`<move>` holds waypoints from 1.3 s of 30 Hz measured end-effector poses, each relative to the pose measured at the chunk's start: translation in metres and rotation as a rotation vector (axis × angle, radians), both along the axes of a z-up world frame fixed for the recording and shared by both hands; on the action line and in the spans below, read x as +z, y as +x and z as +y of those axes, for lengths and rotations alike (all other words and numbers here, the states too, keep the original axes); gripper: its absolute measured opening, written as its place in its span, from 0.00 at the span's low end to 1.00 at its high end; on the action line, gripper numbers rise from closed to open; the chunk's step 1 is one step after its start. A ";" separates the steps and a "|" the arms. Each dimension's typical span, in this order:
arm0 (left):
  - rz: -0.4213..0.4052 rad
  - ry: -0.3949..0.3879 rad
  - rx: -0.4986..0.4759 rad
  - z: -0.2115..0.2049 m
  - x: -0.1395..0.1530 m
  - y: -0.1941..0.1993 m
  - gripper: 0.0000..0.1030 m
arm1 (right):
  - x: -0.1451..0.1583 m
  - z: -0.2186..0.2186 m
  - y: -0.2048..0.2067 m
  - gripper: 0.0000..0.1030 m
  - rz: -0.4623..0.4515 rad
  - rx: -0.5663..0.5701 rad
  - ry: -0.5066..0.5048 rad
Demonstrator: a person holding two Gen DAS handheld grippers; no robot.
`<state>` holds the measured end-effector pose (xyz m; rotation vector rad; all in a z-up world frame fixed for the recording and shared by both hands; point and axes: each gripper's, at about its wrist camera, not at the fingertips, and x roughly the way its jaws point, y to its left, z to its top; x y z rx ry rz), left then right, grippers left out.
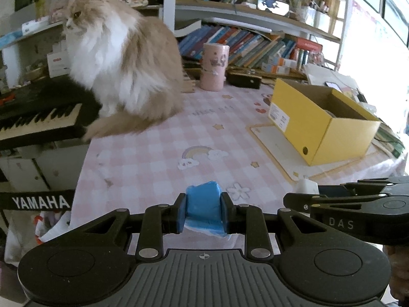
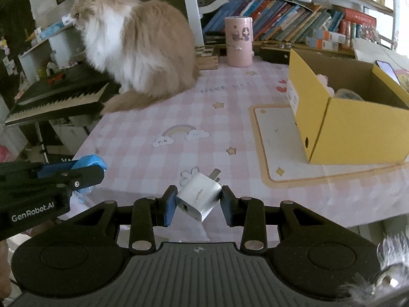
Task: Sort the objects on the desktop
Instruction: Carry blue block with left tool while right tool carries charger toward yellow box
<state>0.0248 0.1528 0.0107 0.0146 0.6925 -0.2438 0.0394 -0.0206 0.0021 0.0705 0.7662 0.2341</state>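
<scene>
My left gripper point(image 1: 203, 213) is shut on a blue tissue pack point(image 1: 203, 204), held above the near edge of the pink checked tablecloth point(image 1: 158, 153). My right gripper point(image 2: 199, 203) is shut on a white charger plug point(image 2: 198, 195), tilted with its prongs pointing up and away. From the right wrist view the left gripper point(image 2: 84, 171) shows at the left with the blue pack point(image 2: 89, 161) in it. In the left wrist view the right gripper point(image 1: 301, 199) enters from the right. A yellow cardboard box point(image 2: 358, 125) stands open at the right with items inside.
A fluffy cream and white cat point(image 1: 122, 58) sits at the table's far left beside a black keyboard point(image 1: 41, 117). A pink cylinder container point(image 1: 214, 66) stands at the back. Bookshelves point(image 1: 255, 43) run behind. A beige mat point(image 2: 276, 138) lies under the box.
</scene>
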 end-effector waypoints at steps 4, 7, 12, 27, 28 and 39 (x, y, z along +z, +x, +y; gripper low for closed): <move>0.010 -0.004 -0.037 -0.004 -0.002 -0.003 0.25 | -0.003 -0.003 -0.010 0.33 0.011 -0.027 -0.004; 0.015 -0.008 -0.074 -0.011 -0.002 -0.003 0.25 | -0.003 -0.008 -0.016 0.33 0.018 -0.061 -0.010; 0.013 -0.012 -0.141 -0.026 -0.003 -0.003 0.25 | -0.002 -0.020 -0.025 0.33 0.026 -0.118 -0.020; 0.019 0.003 -0.293 -0.078 -0.006 0.006 0.24 | -0.008 -0.067 -0.036 0.33 0.049 -0.260 -0.010; 0.020 0.004 -0.296 -0.082 -0.006 0.007 0.24 | -0.008 -0.070 -0.035 0.33 0.050 -0.262 -0.009; 0.023 0.006 -0.298 -0.133 -0.002 0.023 0.24 | -0.004 -0.118 -0.016 0.33 0.052 -0.251 -0.016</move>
